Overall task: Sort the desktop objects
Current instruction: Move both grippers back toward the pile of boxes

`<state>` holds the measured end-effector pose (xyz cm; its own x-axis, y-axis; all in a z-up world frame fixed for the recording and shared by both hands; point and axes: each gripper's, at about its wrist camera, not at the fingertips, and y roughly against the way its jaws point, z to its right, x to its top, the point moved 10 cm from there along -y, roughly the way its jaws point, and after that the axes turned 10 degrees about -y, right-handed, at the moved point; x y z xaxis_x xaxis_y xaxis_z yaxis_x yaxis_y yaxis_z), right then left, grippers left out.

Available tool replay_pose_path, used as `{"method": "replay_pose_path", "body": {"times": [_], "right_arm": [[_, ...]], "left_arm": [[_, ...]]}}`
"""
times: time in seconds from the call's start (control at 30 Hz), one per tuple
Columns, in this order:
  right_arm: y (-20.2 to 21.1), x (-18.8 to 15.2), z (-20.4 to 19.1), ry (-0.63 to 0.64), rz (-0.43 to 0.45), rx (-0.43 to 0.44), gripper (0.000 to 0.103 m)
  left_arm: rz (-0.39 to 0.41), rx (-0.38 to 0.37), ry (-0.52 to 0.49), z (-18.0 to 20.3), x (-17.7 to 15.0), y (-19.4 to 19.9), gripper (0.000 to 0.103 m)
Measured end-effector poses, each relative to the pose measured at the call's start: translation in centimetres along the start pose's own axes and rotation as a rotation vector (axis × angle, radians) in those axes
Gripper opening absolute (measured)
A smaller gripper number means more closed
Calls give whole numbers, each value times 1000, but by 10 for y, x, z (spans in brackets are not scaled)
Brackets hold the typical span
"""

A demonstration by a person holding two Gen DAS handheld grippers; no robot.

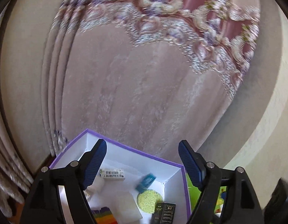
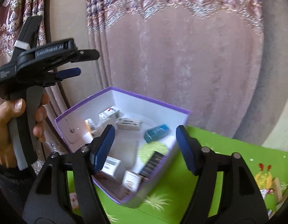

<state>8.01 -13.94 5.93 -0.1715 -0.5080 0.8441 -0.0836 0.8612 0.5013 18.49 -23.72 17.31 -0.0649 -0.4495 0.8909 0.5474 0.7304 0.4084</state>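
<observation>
A purple box with white inside (image 2: 149, 102) stands on a green table (image 2: 227, 149); it also shows in the left wrist view (image 1: 125, 155). It holds several small items: a teal carton (image 2: 157, 133), a barcode carton (image 2: 128, 123), a yellow-green round pad (image 2: 152, 150), a black carton (image 2: 153, 161) and white cartons. My right gripper (image 2: 144, 146) is open and empty above the box's near side. My left gripper (image 1: 143, 163) is open and empty above the box; in the right wrist view it (image 2: 69, 72) is held high at the left.
A pink patterned curtain (image 2: 171, 56) hangs close behind the table. The green table has a cartoon print (image 2: 263, 179) at the right. A dark frame (image 2: 48, 28) runs beside the curtain at the left.
</observation>
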Motion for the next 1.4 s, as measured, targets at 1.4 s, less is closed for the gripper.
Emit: {"method": "replay_pose_path", "body": {"times": [1.4], "right_arm": [[214,-178,284,-259,-141,-456,78]], "left_arm": [[-185,-596,-840,314,-109,2,83]]}}
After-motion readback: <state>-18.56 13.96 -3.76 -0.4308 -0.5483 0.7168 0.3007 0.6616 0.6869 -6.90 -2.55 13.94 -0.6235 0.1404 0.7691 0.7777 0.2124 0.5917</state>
